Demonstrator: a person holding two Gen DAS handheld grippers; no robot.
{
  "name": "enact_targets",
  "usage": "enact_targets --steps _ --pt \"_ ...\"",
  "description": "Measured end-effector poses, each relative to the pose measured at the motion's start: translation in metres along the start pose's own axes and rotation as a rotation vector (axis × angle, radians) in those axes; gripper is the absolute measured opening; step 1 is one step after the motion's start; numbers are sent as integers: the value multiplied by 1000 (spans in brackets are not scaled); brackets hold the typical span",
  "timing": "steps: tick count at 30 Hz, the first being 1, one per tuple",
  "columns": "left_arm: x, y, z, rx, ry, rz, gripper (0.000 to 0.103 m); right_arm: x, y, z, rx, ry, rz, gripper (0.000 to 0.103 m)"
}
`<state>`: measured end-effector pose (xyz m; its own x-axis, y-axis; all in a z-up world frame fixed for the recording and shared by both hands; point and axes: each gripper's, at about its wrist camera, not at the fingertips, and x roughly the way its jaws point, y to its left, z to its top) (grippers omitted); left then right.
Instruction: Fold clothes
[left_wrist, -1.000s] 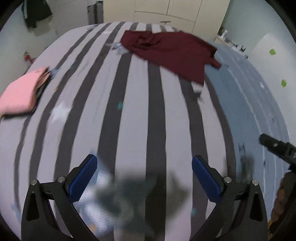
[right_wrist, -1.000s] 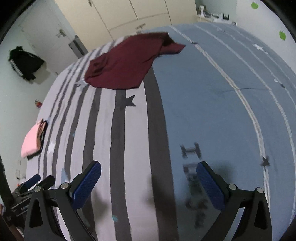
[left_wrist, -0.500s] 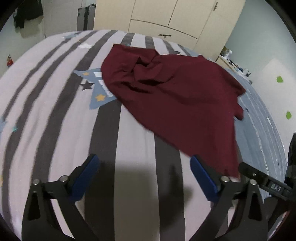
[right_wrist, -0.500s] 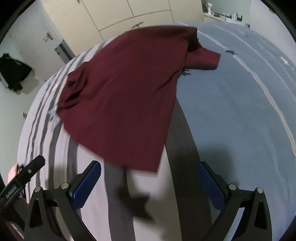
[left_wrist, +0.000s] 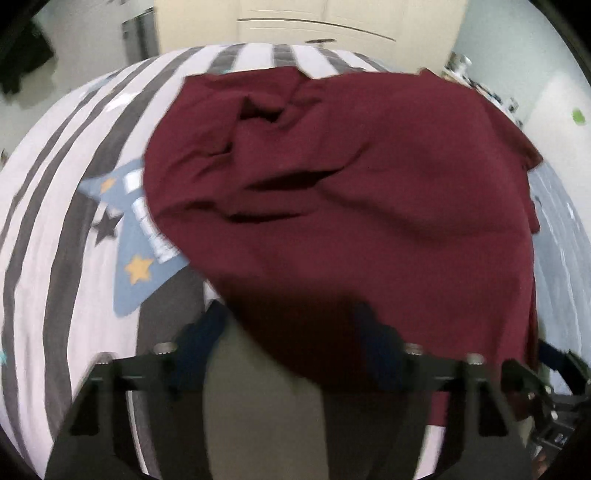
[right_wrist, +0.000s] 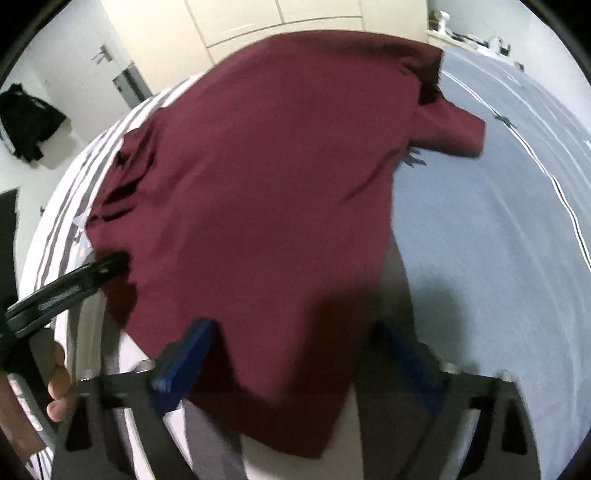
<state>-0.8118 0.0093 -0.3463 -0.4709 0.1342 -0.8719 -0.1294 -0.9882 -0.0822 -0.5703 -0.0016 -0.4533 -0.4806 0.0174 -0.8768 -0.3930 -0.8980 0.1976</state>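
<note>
A dark red shirt (left_wrist: 351, 192) lies rumpled on the striped bedspread (left_wrist: 55, 229), its near hem toward me. My left gripper (left_wrist: 291, 347) is open, its blue pads straddling the hem's left part just above the cloth. In the right wrist view the same shirt (right_wrist: 266, 192) fills the middle, one sleeve (right_wrist: 454, 129) spread to the right. My right gripper (right_wrist: 303, 354) is open too, with the hem's near corner lying between its blue fingers. The left gripper's black finger (right_wrist: 74, 284) shows at the left edge over the shirt's border. Whether the pads touch the cloth is blurred.
The bedspread turns plain blue-grey (right_wrist: 498, 240) on the right. A blue rocket print (left_wrist: 140, 236) lies left of the shirt. Cream wardrobe doors (left_wrist: 314, 22) stand behind the bed. A dark garment (right_wrist: 29, 125) hangs on the left wall. A hand (right_wrist: 57, 387) holds the left gripper.
Both grippers have moved forward across the bed toward the red shirt and lowered; its near hem now lies between their open fingers. The pink folded garment has left view.
</note>
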Motion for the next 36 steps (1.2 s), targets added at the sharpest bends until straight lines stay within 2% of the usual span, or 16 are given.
enact_targets --steps 1,2,3,6,10,13,17,21,25,27,29,31,32,33,36 --pt "-3 -3 1 8 5 -6 13 -2 2 1 -6 -1 20 49" --pt "-5 -6 1 17 10 -12 4 -4 2 2 -2 0 50 27" --pt "-12 -7 -2 18 9 -23 4 -6 1 3 7 3 82 8" --pt "-43 2 -24 -2 -12 -71 4 -22 1 -3 24 -14 151 7" --pt "-85 14 -54 -28 -39 -135 4 -59 -3 -32 11 -25 234 7" --pt "-124 22 -103 -33 -24 -158 3 -94 -1 -78 -18 -1 291 7" --pt "-177 32 -194 -73 64 -186 3 -140 2 -161 -29 85 336 7" --pt "-218 35 -285 -129 194 -170 4 -180 7 -251 -46 199 351 7" --pt "-246 28 -353 -149 292 -148 3 -203 9 -308 -54 286 346 7" --pt "-259 23 -363 -135 284 -118 4 -209 6 -319 -70 300 313 13" --pt "-270 26 -361 -166 258 -96 5 -216 1 -327 -78 298 277 14" --pt "-280 35 -351 -220 221 -106 10 -223 -10 -318 -71 257 239 30" --pt "-283 40 -344 -236 195 -96 14 -226 -18 -312 -64 231 220 47" --pt "-285 44 -334 -240 167 -78 17 -227 -27 -306 -56 203 201 57" --pt "-270 51 -301 -200 118 -31 21 -210 -38 -263 -53 131 145 57"
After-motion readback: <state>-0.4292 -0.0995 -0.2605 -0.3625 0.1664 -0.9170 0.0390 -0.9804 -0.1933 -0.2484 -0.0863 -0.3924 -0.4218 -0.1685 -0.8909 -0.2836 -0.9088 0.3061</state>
